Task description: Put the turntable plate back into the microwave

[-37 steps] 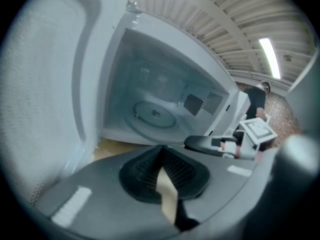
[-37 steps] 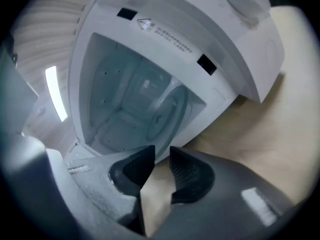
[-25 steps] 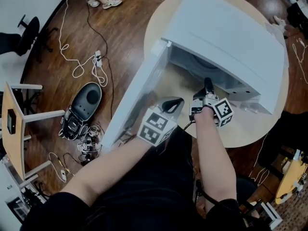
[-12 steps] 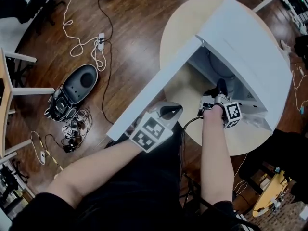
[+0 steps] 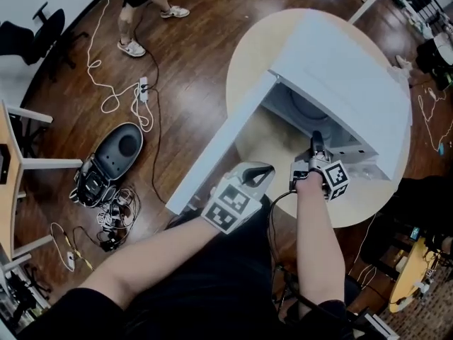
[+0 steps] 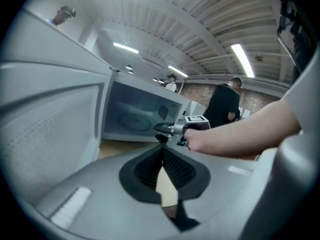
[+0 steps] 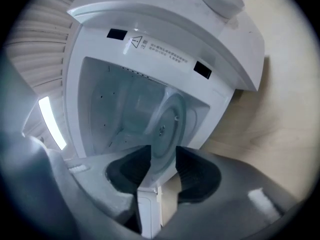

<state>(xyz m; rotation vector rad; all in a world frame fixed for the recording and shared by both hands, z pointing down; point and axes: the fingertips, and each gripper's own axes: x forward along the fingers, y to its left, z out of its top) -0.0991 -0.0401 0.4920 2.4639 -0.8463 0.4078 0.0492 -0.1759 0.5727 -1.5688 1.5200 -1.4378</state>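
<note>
The white microwave (image 5: 340, 69) stands on a round table with its door (image 5: 219, 151) swung open to the left. The glass turntable plate (image 7: 167, 124) lies inside the cavity and also shows in the left gripper view as a pale disc (image 6: 131, 120). My right gripper (image 5: 316, 139) reaches into the mouth of the cavity. Its jaws (image 7: 162, 156) have just been opening and stand apart, with the plate's near rim between them, not pressed. My left gripper (image 5: 258, 170) hangs in front of the table edge, jaws (image 6: 162, 151) shut on nothing, looking at the right gripper (image 6: 161, 129).
The microwave fills most of the round wooden table (image 5: 248, 55). On the floor to the left lie white cables (image 5: 117, 98) and a black device (image 5: 113, 158). A person's legs (image 5: 134, 13) stand at the top, and people (image 6: 225, 104) stand beyond the microwave.
The head view has swung about, so the microwave sits differently in the picture. Both grippers keep roughly their places, the right one still at the cavity mouth.
</note>
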